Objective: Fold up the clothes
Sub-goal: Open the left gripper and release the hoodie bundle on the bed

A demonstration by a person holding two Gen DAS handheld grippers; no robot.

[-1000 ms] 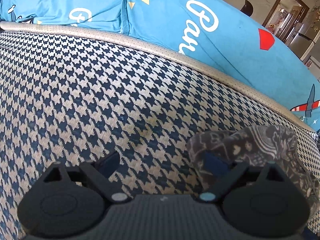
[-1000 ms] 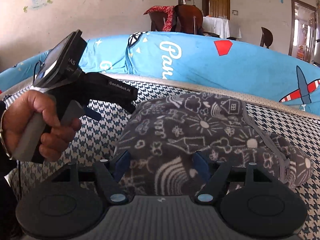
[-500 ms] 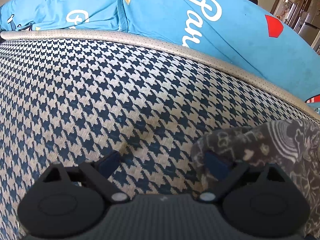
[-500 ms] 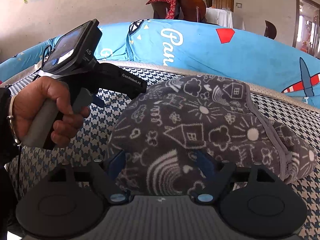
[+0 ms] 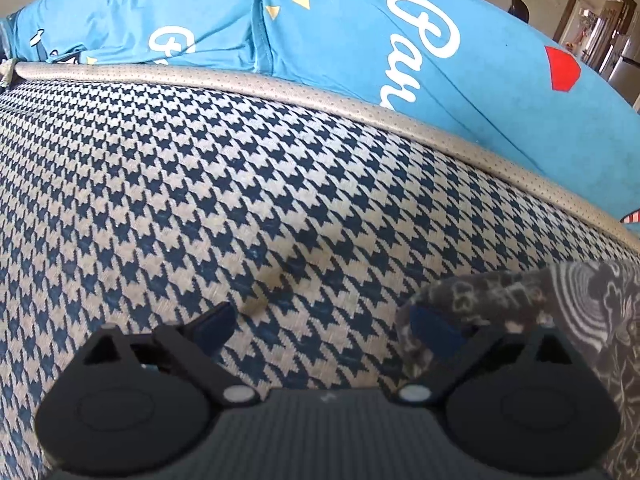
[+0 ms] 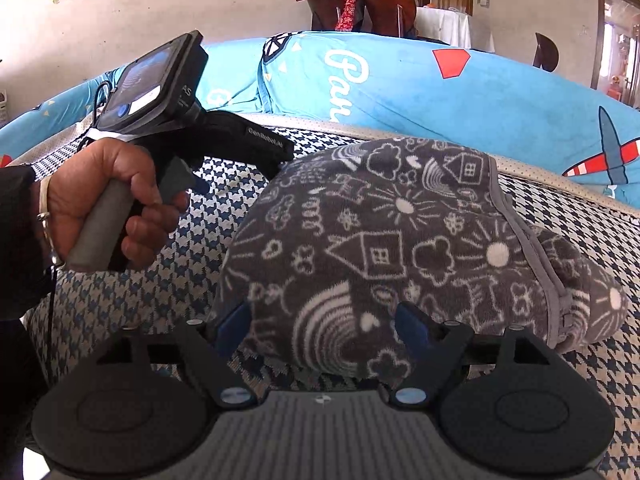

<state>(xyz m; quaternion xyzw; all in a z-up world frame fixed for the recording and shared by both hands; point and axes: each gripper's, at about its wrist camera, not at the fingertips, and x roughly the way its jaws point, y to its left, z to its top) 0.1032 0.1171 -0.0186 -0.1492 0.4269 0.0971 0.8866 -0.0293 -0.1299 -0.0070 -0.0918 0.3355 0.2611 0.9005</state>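
Note:
A dark grey garment [image 6: 400,240] with white doodles of houses and suns lies folded in a thick bundle on the houndstooth cushion [image 5: 200,200]. My right gripper [image 6: 323,326] is open at the bundle's near edge, and the cloth bulges between its blue fingers. My left gripper [image 5: 322,328] is open too, low over the cushion. Its right finger touches the garment's [image 5: 560,300] left edge and its left finger is over bare cushion. In the right wrist view a hand [image 6: 108,208] holds the left gripper's handle, just left of the bundle.
A beige piped border [image 5: 360,108] edges the cushion at the back. Behind it runs a blue printed cover [image 6: 480,92] with white lettering. Further back are chairs and a table [image 6: 440,24], and a doorway at the far right. Bare cushion stretches to the left of the garment.
My right gripper has moved closer to the bundle, which fills more of its view. The hand with the left gripper has risen slightly. The garment has slid toward the right edge of the left wrist view.

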